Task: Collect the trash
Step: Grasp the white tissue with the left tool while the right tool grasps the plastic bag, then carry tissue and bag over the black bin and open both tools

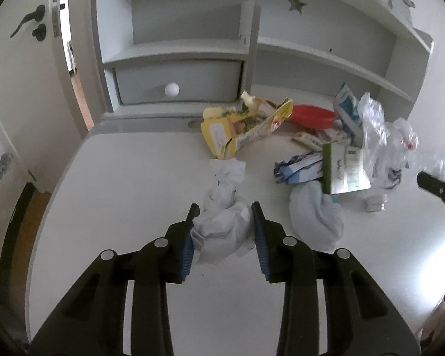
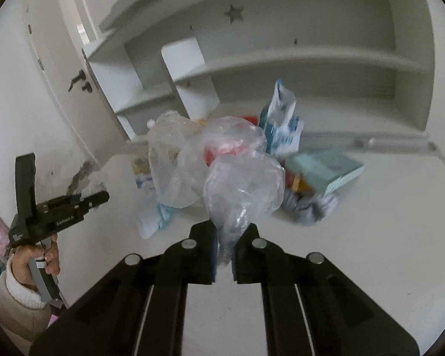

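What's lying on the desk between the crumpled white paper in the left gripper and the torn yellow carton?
Nothing but bare white desk, seen from the left wrist view: the crumpled white paper trails toward the torn yellow carton, and a short empty strip separates them.

On desk: one crumpled white paper [image 1: 222, 231], one torn yellow carton [image 1: 243, 127], one red lid [image 1: 313, 116], one clear plastic bag [image 2: 222, 160], two grippers

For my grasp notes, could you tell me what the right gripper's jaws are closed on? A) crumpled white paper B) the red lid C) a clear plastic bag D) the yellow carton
C: in the right wrist view the right gripper has its jaws pinched on the neck of the clear plastic bag.
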A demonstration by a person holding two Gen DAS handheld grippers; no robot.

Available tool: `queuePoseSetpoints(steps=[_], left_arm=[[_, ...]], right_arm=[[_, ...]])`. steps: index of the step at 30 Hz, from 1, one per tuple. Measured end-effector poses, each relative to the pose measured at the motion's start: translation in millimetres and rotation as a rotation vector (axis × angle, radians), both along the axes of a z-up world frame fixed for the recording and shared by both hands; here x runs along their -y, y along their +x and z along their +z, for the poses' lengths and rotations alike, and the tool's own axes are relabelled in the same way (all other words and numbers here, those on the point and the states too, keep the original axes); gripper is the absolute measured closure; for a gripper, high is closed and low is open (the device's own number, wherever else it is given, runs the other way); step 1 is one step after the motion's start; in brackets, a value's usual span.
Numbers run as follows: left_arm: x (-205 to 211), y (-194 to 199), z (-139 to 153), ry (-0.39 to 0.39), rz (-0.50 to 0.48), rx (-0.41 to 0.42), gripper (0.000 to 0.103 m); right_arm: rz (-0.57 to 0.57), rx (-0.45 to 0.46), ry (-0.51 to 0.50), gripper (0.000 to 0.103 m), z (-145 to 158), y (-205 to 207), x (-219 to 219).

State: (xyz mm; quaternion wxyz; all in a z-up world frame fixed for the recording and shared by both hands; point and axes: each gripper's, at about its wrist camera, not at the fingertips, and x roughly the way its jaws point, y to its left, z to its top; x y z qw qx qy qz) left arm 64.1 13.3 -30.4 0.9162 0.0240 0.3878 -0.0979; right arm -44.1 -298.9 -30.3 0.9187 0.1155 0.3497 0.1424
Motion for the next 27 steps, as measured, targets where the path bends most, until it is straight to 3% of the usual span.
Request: queuePoseSetpoints(steps=[3,7,10,13,16,20,24,27], left_arm=[[5,-8,11,-0.013,-0.014,0.021,0.069],[24,-19,26,-0.034,-0.055,0.045,0.069],[59,-30,41,-0.049,-0.133,0.072,0.069],[121,-50,62,-0.071,-0.278,0.112,0.069],[218,-92,80,-0.086,-0.509,0.149,0.069],[327,-155,78,-0.107,-0.776,0.140,0.069],[427,-238,54,-0.084,-1.040,0.105,0.069],[491,-283,7,-0.038,-1.181,-0.005,0.069]], right_arm=[[-0.020,0.034,0.004,0.096,10,-9,7],[-0.016,0.012,-0.024,0.096,3,-12,2],[-0.040,0.057,-0.047,0.096,17,-34,18],[-0.109,0.118,-0.079,0.096,48,-71,57],[-0.222,0.143,-0.130,0.095,72,-123,116],[-0.415,0.122,-0.181,0.095,85,-197,193],[-0.599,0.028,-0.189,0.096,68,-281,271],[-0.663,-0.097,-0.147,0.095,27,-322,317]])
